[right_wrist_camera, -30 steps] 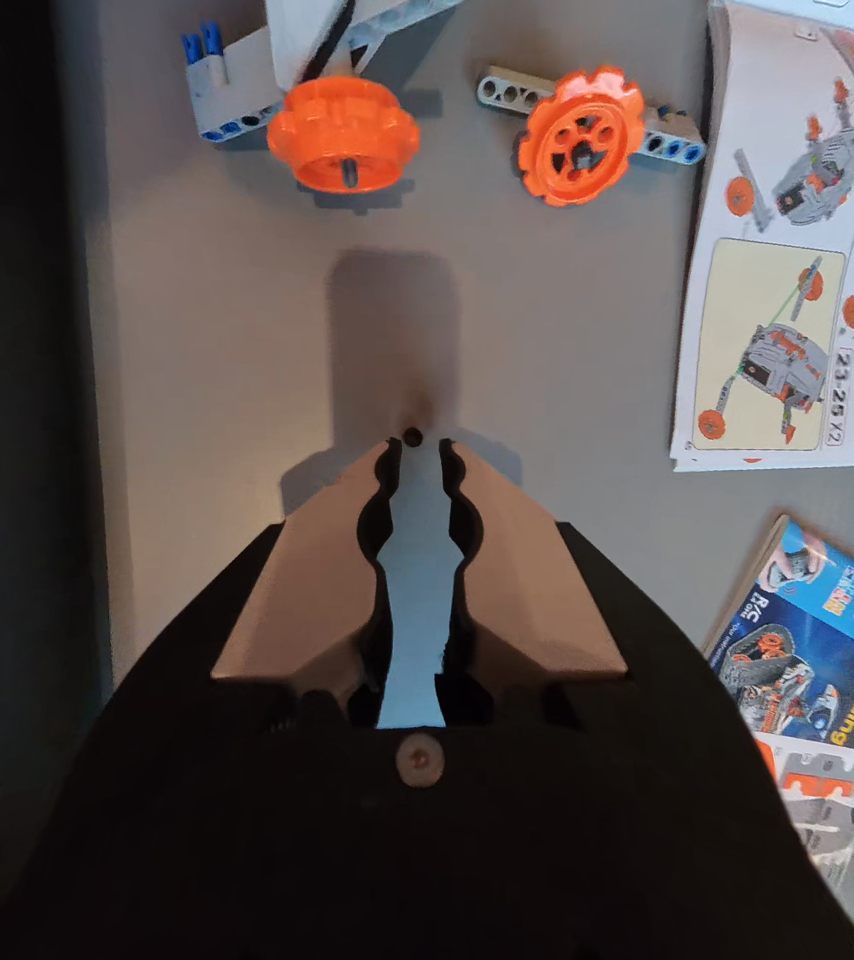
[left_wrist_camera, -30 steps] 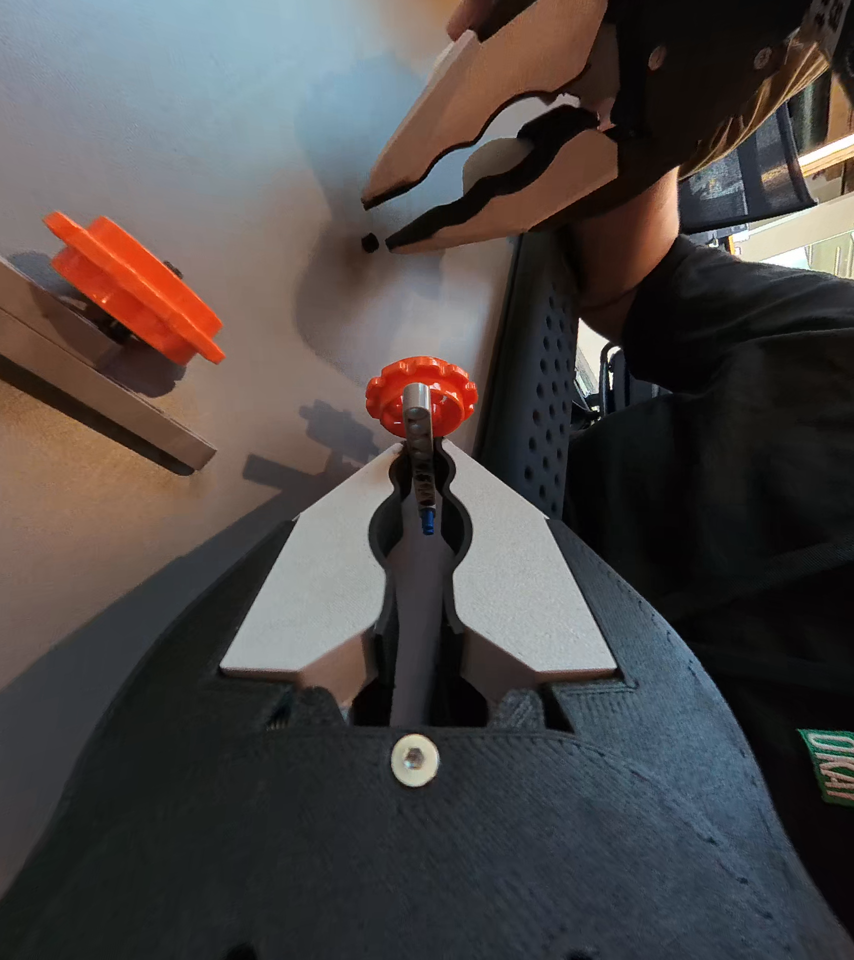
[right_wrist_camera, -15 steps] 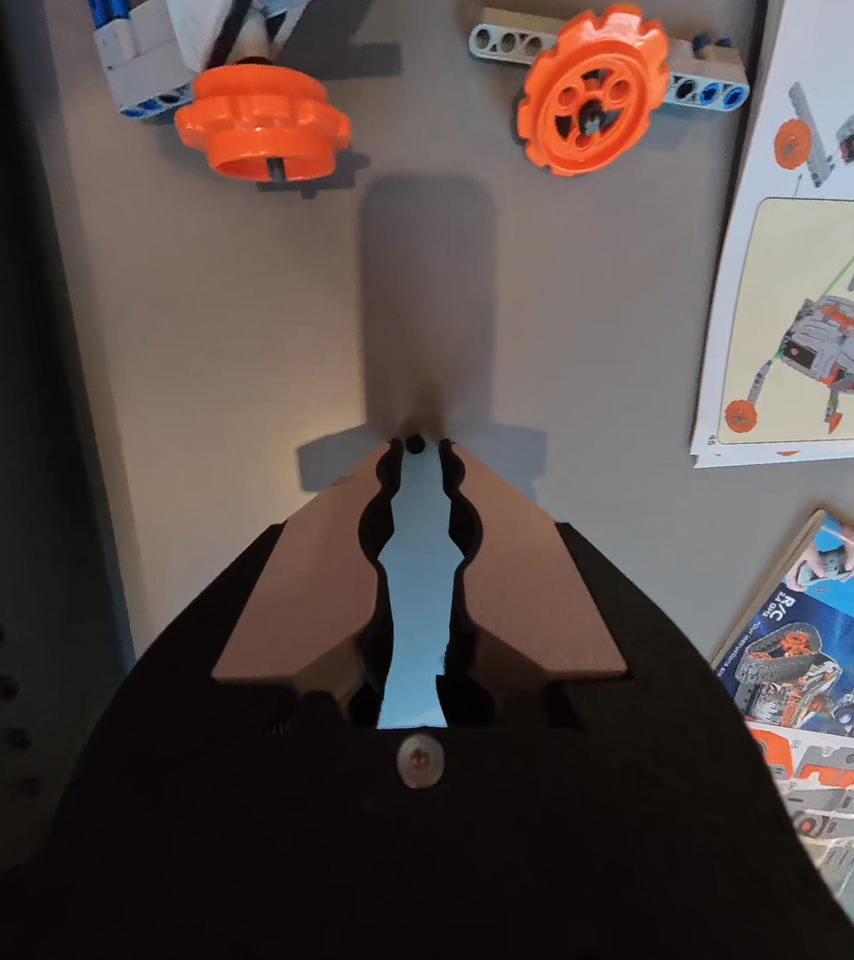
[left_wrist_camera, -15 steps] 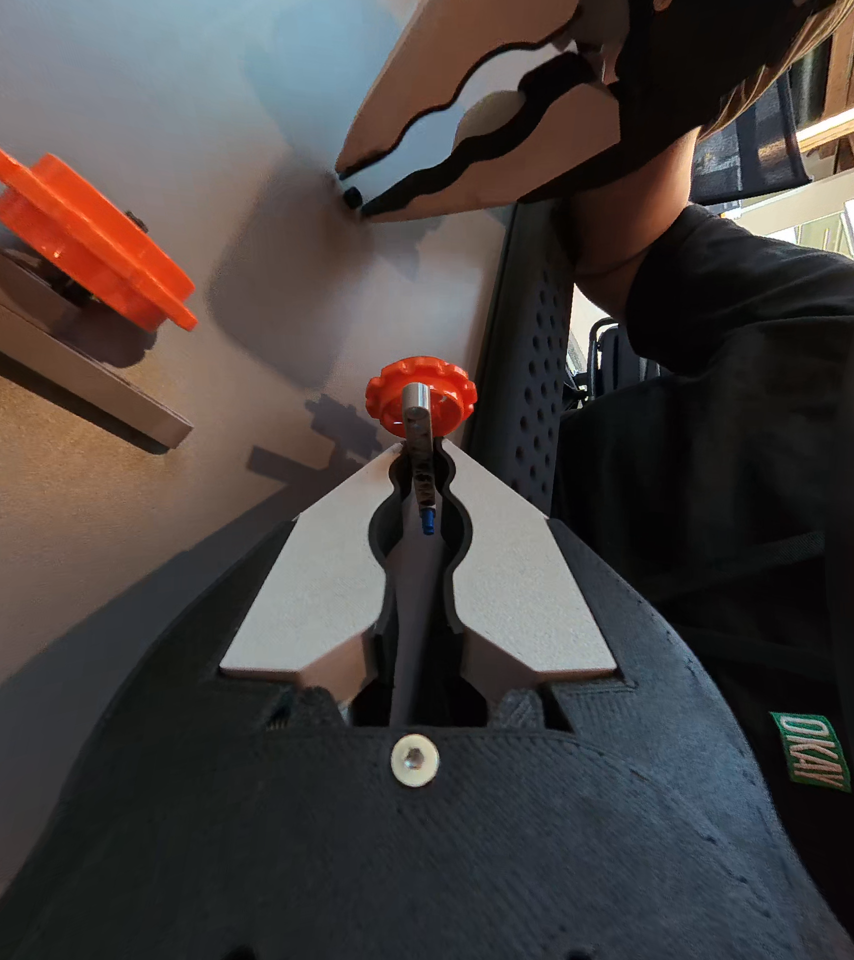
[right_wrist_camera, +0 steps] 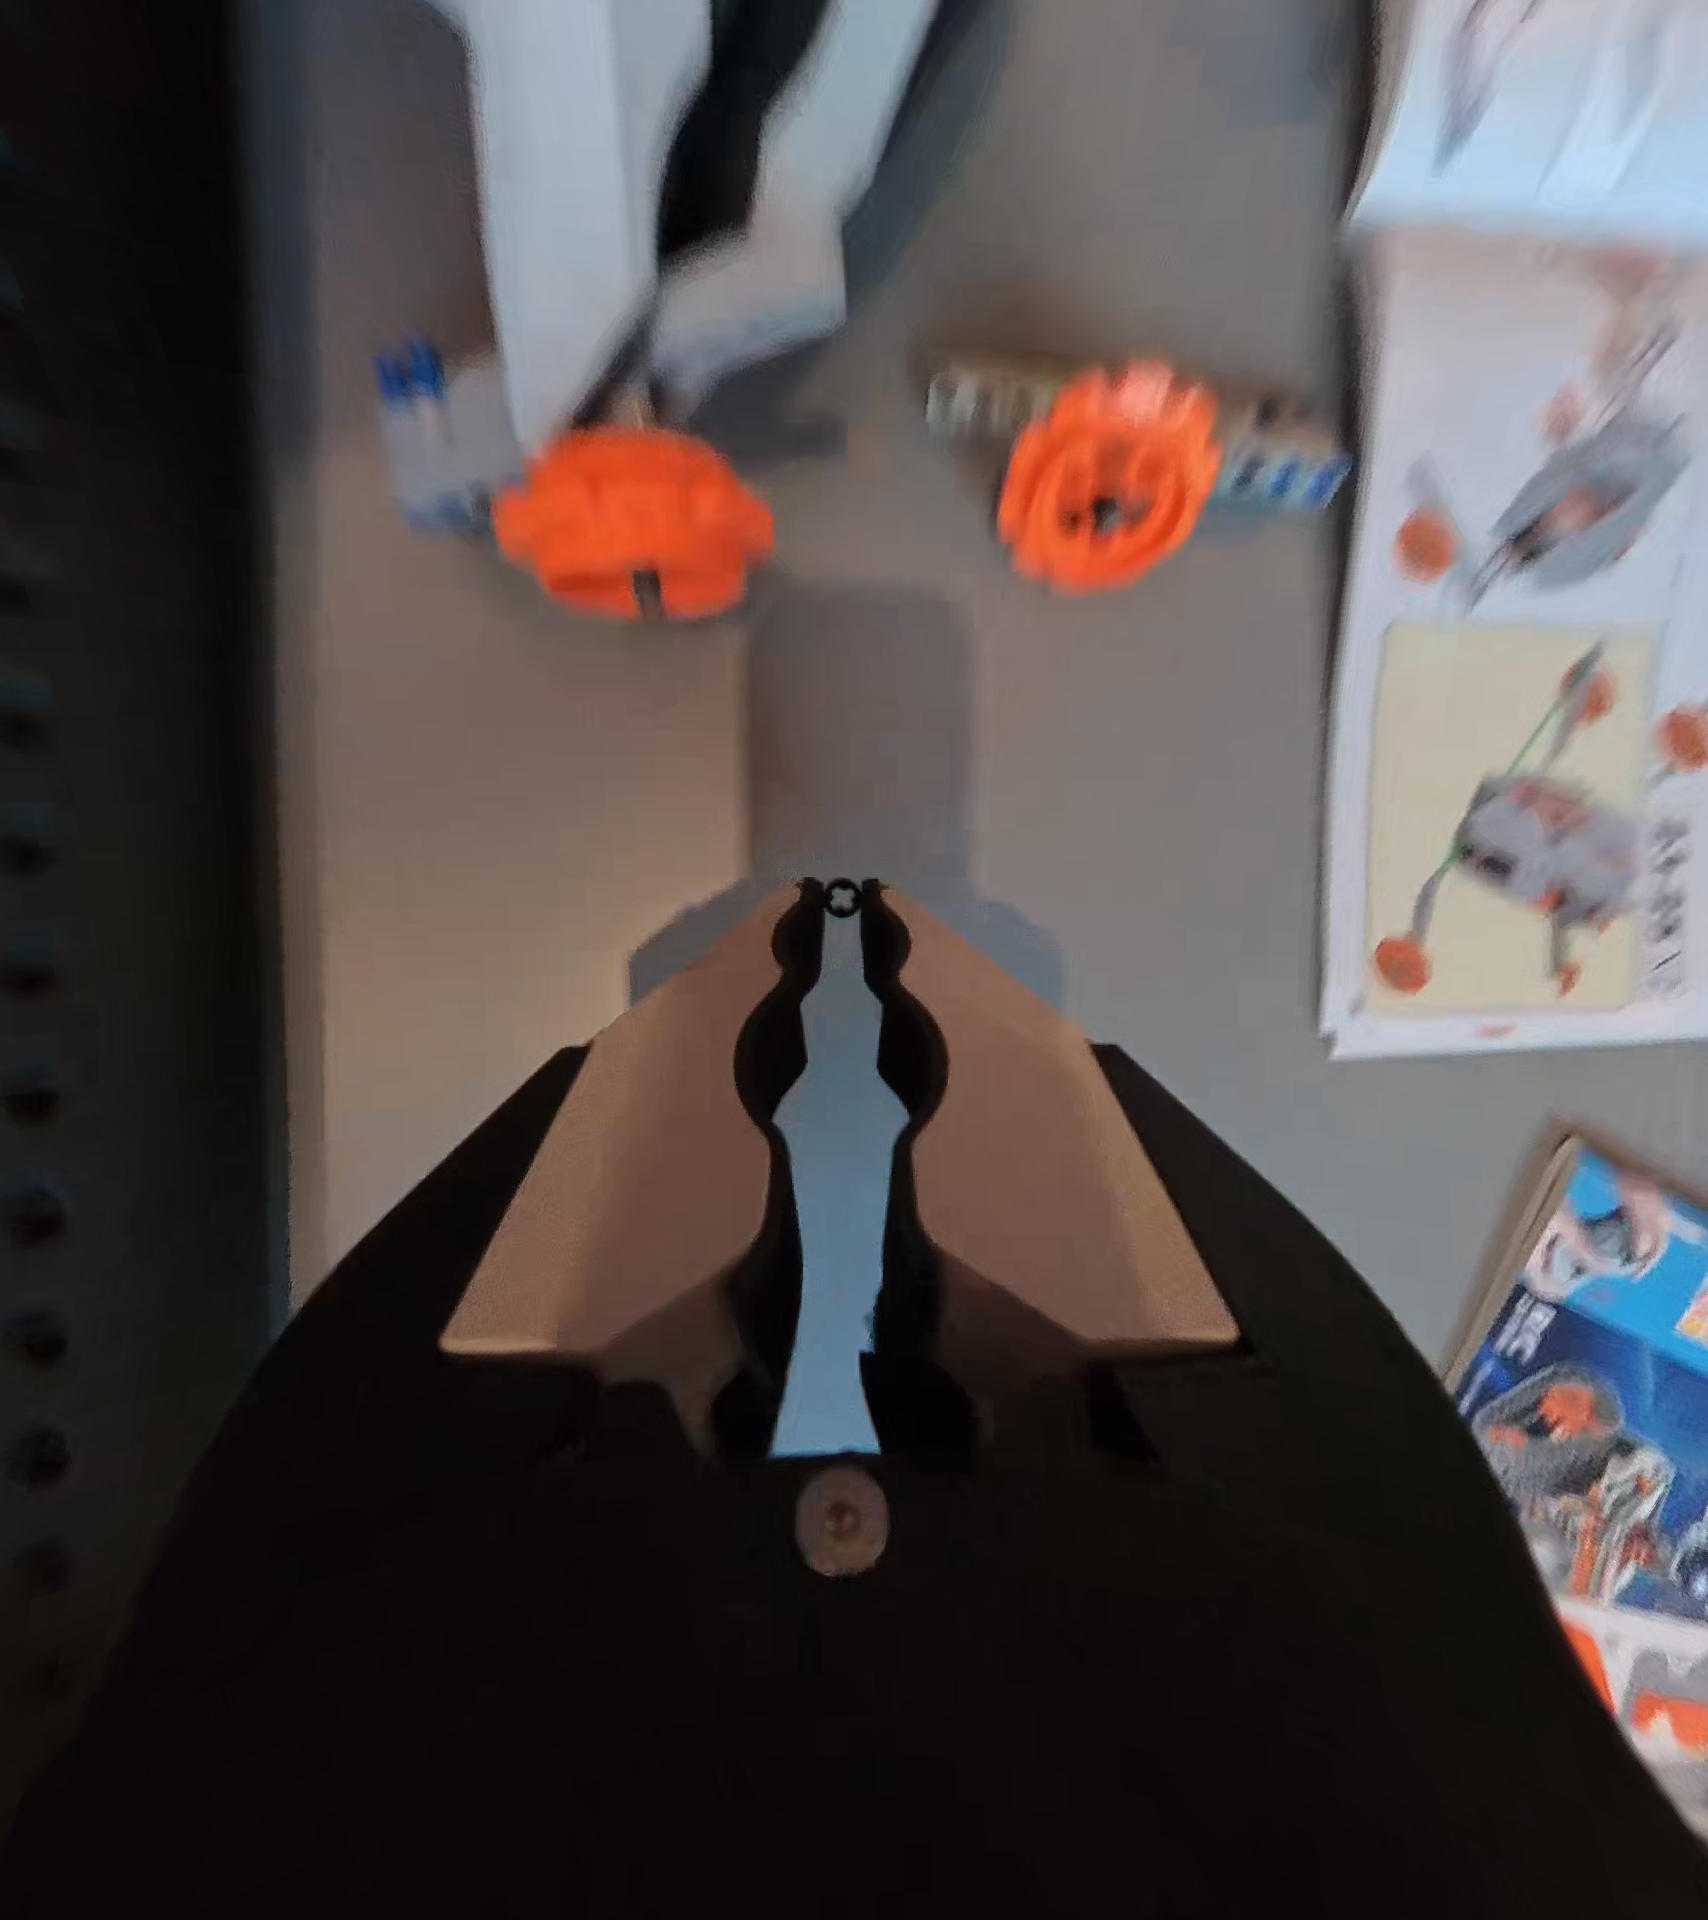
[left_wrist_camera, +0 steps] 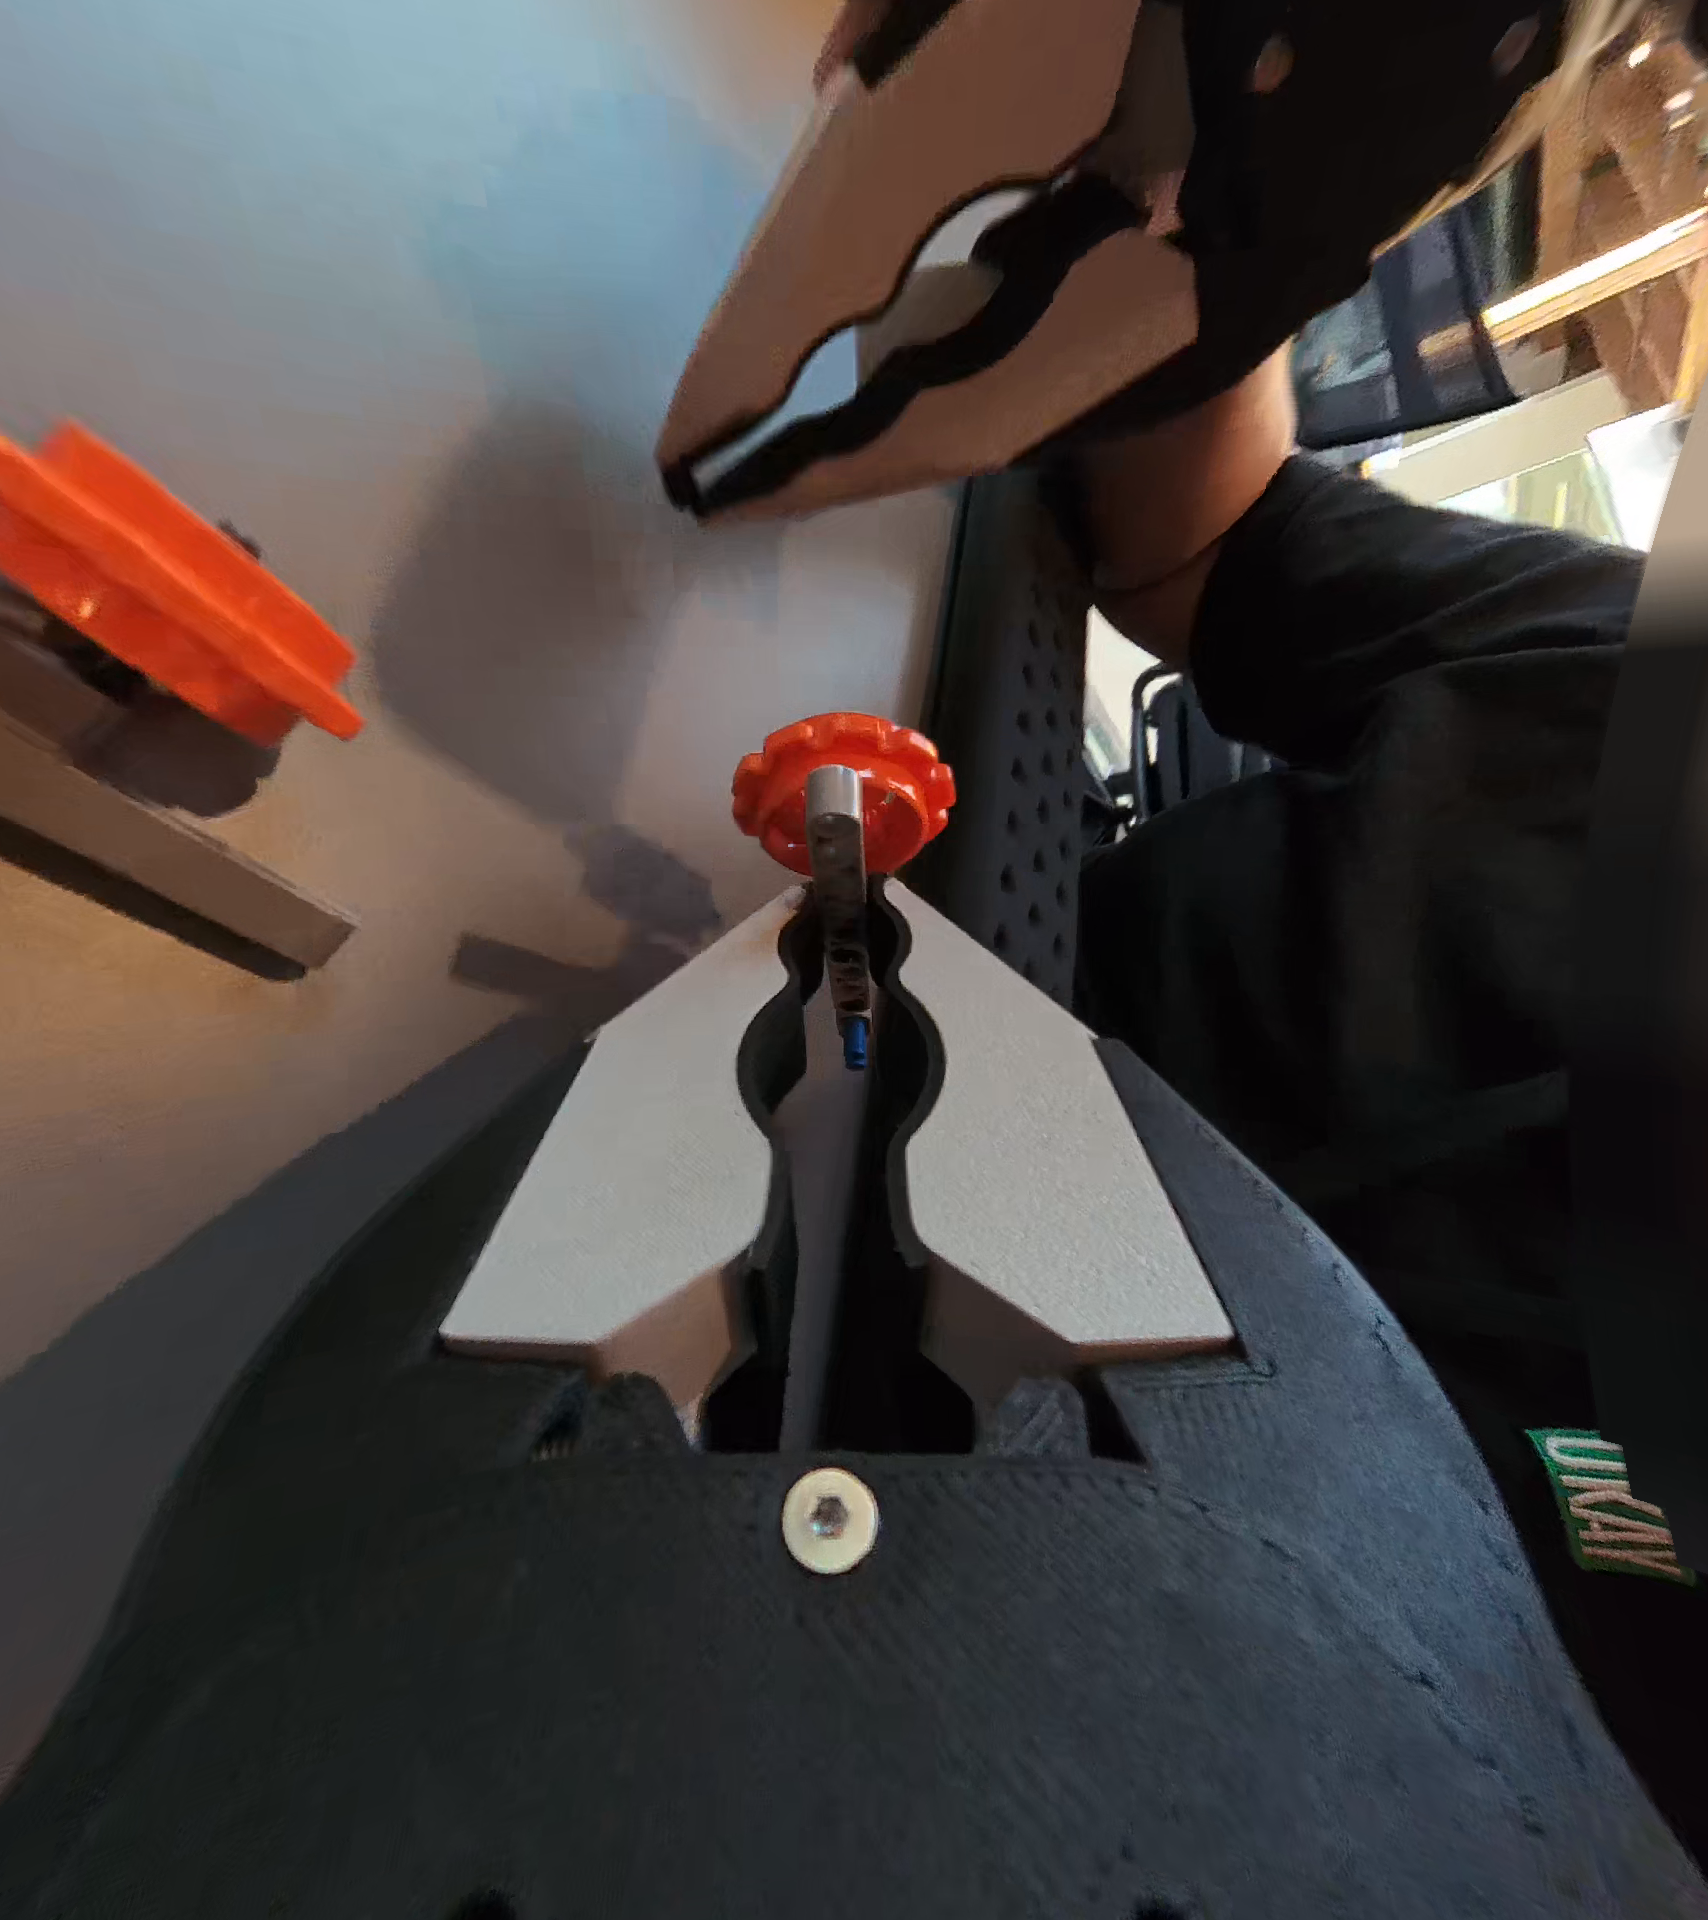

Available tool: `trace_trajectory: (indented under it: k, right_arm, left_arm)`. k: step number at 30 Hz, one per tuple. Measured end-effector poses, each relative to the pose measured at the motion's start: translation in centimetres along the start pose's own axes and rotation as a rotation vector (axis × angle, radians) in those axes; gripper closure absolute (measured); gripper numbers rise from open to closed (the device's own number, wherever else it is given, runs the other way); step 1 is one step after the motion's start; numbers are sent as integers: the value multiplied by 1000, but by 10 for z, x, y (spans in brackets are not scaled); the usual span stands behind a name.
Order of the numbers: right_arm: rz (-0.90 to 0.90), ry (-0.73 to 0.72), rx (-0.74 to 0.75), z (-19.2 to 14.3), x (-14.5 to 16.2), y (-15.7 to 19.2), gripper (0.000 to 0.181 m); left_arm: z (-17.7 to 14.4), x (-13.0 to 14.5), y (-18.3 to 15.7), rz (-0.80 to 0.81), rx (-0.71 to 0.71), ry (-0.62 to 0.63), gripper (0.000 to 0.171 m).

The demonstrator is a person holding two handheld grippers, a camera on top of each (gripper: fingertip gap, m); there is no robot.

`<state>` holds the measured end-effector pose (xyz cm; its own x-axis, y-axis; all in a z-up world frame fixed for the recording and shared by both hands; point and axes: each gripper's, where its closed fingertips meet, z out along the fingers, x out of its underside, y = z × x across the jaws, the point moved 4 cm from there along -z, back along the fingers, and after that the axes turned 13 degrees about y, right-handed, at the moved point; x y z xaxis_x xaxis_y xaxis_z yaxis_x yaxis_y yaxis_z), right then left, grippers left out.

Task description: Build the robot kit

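Closed now with the right tool (right_wrist_camera: 839, 896) on a tiny black bush (right_wrist_camera: 839, 894), against tips standing apart round it on the worktop (right_wrist_camera: 517, 790) half a second back. Lifted clear as well, with more of the worktop in view and everything smeared by motion. Pinched only at the very tips, on a small round part. Likely to squirt out or twist with any change of squeeze or any quick swing. Hard to find again if dropped by the worktop edge lined with the dark perforated panel (right_wrist_camera: 50, 935).

Clamped edge-on in the left tool (left_wrist_camera: 834, 909): a grey beam (left_wrist_camera: 834, 831), with an orange toothed wheel (left_wrist_camera: 845, 795) at its far end and a blue pin (left_wrist_camera: 855, 1042) showing between the fingers. Held up off the worktop, close to that same edge, with the right tool above and a little beyond. Long lever, short grip, so liable to pivot in the clamp under any push on the wheel end, or to be knocked askew by a blurred, hurried approach.

Farther out, flat on the worktop: a second orange wheel (right_wrist_camera: 1104, 478) on its own holed beam (left_wrist_camera: 154, 852), well apart from both tools.

Toward the opposite edge: an open instruction booklet (right_wrist_camera: 1556, 831) and a blue printed box (right_wrist_camera: 1660, 1403). Loose paper, easily swept or snagged by a wide swing.
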<state>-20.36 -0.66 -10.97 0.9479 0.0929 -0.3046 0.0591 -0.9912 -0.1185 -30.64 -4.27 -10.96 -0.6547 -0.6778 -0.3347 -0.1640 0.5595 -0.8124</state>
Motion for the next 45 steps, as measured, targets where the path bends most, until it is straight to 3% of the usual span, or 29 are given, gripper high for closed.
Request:
trace_trajectory:
  k: [2, 5, 10, 15, 21, 36, 40, 45]
  right_arm:
    - [8, -235, 62, -27, -23, -1, 176]
    - [-8, -617, 37, -74, -45, 13, 176]
    - [4, -910, 16, -108, -48, 23, 176]
    - [-24, -898, 58, -107, -49, 26, 176]
    - [-25, -876, 1, -100, -49, 30, 176]
    - [-6, -853, -34, -82, -44, 24, 176]
    - [-1, -808, -95, -74, -37, 22, 176]
    - [-16, -517, -97, -30, -14, 15, 176]
  left_arm:
    - [-7, -9, -11, 71, 45, -75, 166]
    - [-20, -22, -35, 200, 131, -204, 166]
    - [-35, -28, -65, 337, 262, -334, 166]
    - [-33, -28, -73, 383, 304, -344, 166]
    - [-24, -26, -72, 393, 295, -303, 166]
    - [-10, -28, -59, 291, 352, -262, 166]
    - [-5, -24, -39, 216, 224, -202, 166]
    - [9, -5, 3, 124, -152, 18, 166]
